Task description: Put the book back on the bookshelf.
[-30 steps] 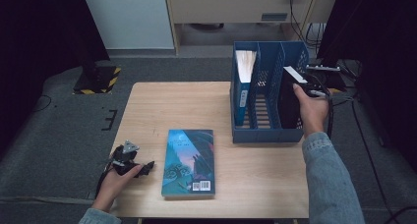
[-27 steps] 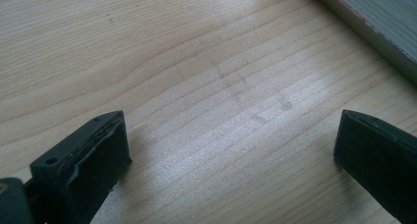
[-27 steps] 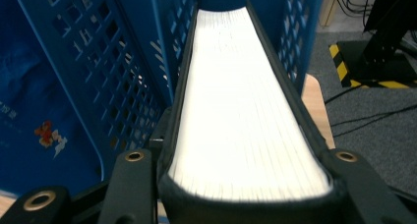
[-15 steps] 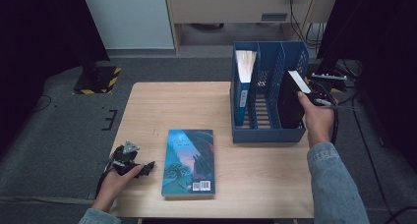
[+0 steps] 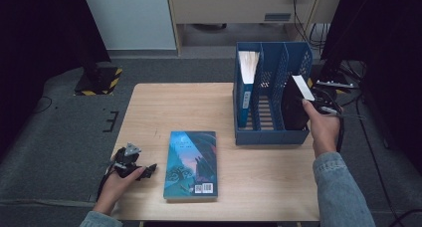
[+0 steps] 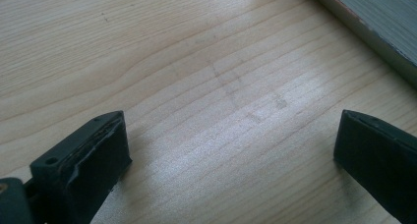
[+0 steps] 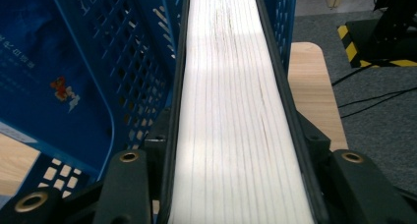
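Note:
A black-covered book (image 5: 292, 110) stands tilted in the right compartment of the blue file rack (image 5: 271, 137), its white page edge up. My right gripper (image 5: 312, 101) is shut on it. In the right gripper view the page edge (image 7: 226, 86) runs up between the two jaws, which hug both covers; they have just eased open slightly with the book still between them. A teal-covered book (image 5: 191, 163) lies flat on the wooden table (image 5: 174, 107). My left gripper (image 5: 147, 170) rests open on the table left of it, nothing between its jaws (image 6: 231, 150).
The rack's left compartment holds a blue book with white pages (image 5: 247, 67); the middle one looks empty. The teal book's page edge (image 6: 373, 22) lies just right of the left gripper. Dark floor and cables (image 5: 358, 72) surround the table.
My right hand has drawn the black book a little toward the near side and lower in the right compartment. The left hand and teal book have stayed put.

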The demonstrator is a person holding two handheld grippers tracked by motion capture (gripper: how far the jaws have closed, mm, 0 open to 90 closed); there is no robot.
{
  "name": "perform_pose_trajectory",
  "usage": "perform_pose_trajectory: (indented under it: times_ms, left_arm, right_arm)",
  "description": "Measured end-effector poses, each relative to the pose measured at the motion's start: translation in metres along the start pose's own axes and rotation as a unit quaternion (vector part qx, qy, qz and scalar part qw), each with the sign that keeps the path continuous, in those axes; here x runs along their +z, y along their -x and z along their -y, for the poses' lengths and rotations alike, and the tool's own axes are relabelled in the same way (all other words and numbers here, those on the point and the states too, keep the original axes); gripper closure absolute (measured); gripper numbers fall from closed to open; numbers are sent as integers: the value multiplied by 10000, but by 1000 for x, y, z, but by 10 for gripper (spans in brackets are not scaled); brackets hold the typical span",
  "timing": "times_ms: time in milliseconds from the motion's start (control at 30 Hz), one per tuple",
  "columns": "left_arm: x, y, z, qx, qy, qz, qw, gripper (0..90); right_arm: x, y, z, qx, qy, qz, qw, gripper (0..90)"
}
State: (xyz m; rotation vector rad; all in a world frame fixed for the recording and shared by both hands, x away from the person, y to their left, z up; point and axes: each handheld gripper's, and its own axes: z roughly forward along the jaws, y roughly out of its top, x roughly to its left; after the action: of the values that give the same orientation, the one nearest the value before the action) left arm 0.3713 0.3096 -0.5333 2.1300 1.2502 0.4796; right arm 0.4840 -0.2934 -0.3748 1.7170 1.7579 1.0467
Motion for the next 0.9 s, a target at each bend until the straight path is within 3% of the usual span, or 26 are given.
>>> perform_pose_trajectory:
  times_ms: [567, 900]
  left_arm:
    - [0, 0, 0, 20, -15, 15, 10000, 0]
    - [0, 0, 0, 19, -18, 18, 10000, 0]
  right_arm:
    - [4, -5, 1, 177, 65, -49, 9998, 436]
    - [13, -8, -3, 281, -101, 24, 9995, 410]
